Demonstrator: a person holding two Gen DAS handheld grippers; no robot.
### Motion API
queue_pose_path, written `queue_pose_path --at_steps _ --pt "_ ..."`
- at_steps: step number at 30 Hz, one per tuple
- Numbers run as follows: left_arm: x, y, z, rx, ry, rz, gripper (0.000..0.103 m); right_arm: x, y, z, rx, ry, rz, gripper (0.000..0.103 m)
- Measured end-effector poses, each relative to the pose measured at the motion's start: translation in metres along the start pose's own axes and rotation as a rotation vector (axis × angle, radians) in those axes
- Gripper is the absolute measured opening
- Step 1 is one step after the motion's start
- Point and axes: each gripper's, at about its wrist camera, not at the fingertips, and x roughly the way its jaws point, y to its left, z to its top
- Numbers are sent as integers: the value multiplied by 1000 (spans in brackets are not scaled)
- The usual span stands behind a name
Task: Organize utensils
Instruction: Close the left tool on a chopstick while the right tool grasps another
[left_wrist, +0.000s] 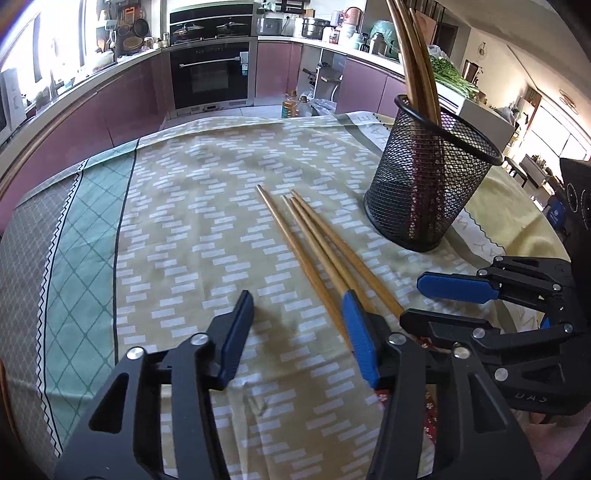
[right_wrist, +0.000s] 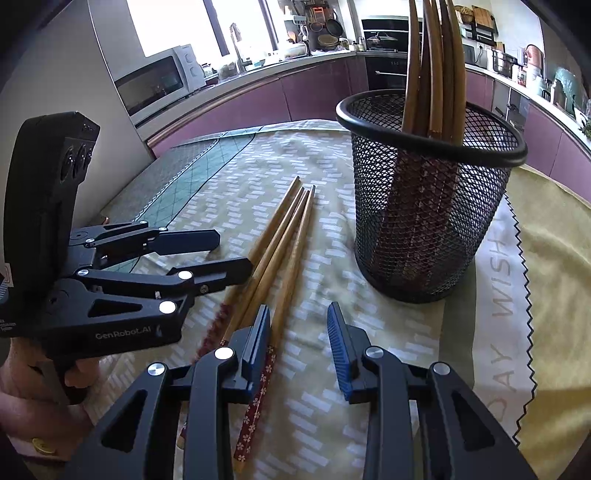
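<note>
While three wooden chopsticks lie loose side by side on the cloth-covered surface, the relation that matters is how they sit against the two sets of fingers. Their long axis runs from the near edge of the surface, where the patterned red handle ends rest, away toward the far edge, where the thin tips fan slightly apart. The mesh holder stands upright just beside them toward the right-hand edge, already carrying several chopsticks with their tips pointing up. The right gripper is parted and grasps nothing: its left finger lies over the handle end of the chopstick nearest the holder, and bare cloth shows between its two fingers. The left gripper is also released and empty, its right finger over the leftmost chopstick and only cloth in its gap; no stick lies squarely inside either pair. Both grippers point roughly along the sticks rather than across them, and both sit at the handle end, close to each other. The right one looks better placed, I judge, being on the holder's side; a small shift leftward would bring a stick between its fingers before closing.
</note>
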Motion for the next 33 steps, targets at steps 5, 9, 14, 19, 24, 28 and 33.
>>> queue_pose_path --at_steps 5,9,14,19,24,28,33 --pt "1 3 1 0 6 -5 44 4 4 5 -9 1 -13 30" --pt "3 3 4 1 11 3 40 9 8 10 -19 0 -29 30" --pt "6 4 8 -18 14 -7 30 16 13 14 -35 -4 -55 27" --pt "8 4 8 -43 15 -34 13 16 9 15 2 -8 -48 10" --pt "2 8 4 -88 -10 -44 8 13 2 13 54 -17 -15 6" --pt "-11 6 1 -86 -41 -58 7 2 1 13 66 -47 10 6" --pt "-14 2 -5 -71 -26 -72 7 1 9 13 33 -35 33 6"
